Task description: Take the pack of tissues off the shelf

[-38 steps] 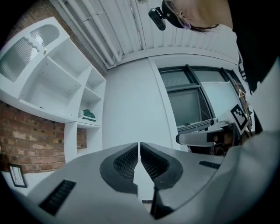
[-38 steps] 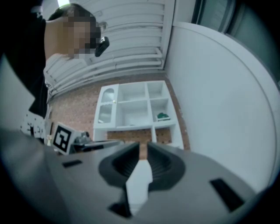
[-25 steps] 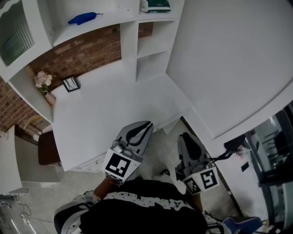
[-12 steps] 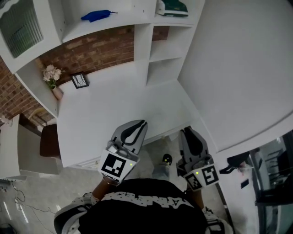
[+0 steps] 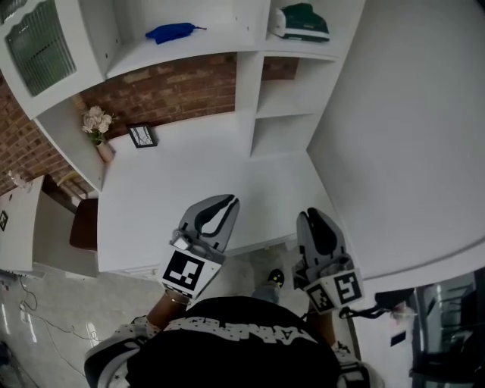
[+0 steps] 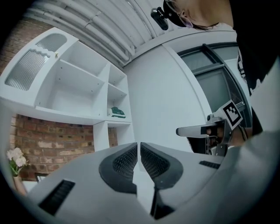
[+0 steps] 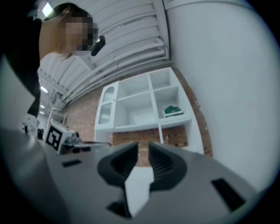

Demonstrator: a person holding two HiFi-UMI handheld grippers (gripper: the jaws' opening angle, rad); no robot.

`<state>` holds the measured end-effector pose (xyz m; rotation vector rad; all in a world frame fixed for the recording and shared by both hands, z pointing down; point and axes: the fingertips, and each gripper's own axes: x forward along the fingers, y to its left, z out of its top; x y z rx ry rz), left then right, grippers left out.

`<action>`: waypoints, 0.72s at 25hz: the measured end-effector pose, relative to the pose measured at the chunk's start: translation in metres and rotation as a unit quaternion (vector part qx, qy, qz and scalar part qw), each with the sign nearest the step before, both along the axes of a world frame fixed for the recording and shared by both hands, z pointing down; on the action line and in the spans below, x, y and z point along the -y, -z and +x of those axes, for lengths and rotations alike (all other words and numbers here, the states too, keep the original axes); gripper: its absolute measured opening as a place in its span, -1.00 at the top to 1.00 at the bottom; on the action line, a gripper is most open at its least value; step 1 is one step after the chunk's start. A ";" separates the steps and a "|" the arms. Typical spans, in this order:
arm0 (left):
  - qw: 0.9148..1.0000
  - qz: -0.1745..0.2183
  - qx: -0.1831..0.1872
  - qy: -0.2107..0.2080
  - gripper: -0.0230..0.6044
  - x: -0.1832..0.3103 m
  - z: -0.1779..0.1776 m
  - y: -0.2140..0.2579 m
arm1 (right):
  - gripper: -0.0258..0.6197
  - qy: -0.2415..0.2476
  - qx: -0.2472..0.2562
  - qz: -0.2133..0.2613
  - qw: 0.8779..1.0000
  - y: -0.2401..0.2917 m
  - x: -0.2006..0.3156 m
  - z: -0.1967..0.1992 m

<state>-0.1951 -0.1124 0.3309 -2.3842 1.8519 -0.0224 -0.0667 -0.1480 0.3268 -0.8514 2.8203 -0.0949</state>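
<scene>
A green pack of tissues (image 5: 301, 21) lies in the upper right compartment of the white shelf (image 5: 250, 98), well apart from both grippers. The left gripper (image 5: 225, 203) is empty, its jaws almost together. The right gripper (image 5: 311, 218) is empty too; its jaws stand slightly apart and have just been opening. Only the head view shows a blue object (image 5: 173, 32) in the compartment beside the tissues.

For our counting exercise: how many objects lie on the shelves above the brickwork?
2: blue object on the wide shelf, green pack on the narrow right shelf. Cabinet may hide more.

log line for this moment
left gripper shut, empty | right gripper jaws just opening, empty | tissue pack on upper shelf, untouched
</scene>
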 end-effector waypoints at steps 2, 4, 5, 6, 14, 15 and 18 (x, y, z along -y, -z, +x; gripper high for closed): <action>1.000 0.002 0.006 0.008 0.80 0.010 0.004 0.005 | 0.69 0.008 0.005 0.000 1.000 0.001 0.012 0.004; 1.000 0.005 0.013 0.016 0.80 0.019 0.009 0.009 | 0.68 0.017 0.009 0.001 1.000 0.002 0.023 0.009; 1.000 0.006 0.017 0.021 0.79 0.024 0.012 0.011 | 0.68 0.021 0.011 0.002 1.000 0.003 0.028 0.011; 0.999 0.006 0.018 0.026 0.79 0.029 0.014 0.013 | 0.68 0.025 0.012 0.003 1.000 0.004 0.034 0.014; 0.998 0.009 0.028 0.059 0.74 0.074 0.030 0.030 | 0.66 0.051 0.024 0.008 0.998 0.011 0.081 0.040; 0.997 0.013 0.035 0.061 0.74 0.081 0.032 0.033 | 0.66 0.053 0.023 0.010 0.998 0.013 0.086 0.044; 0.996 0.020 0.049 0.067 0.70 0.098 0.040 0.041 | 0.65 0.063 0.023 0.015 0.998 0.016 0.100 0.052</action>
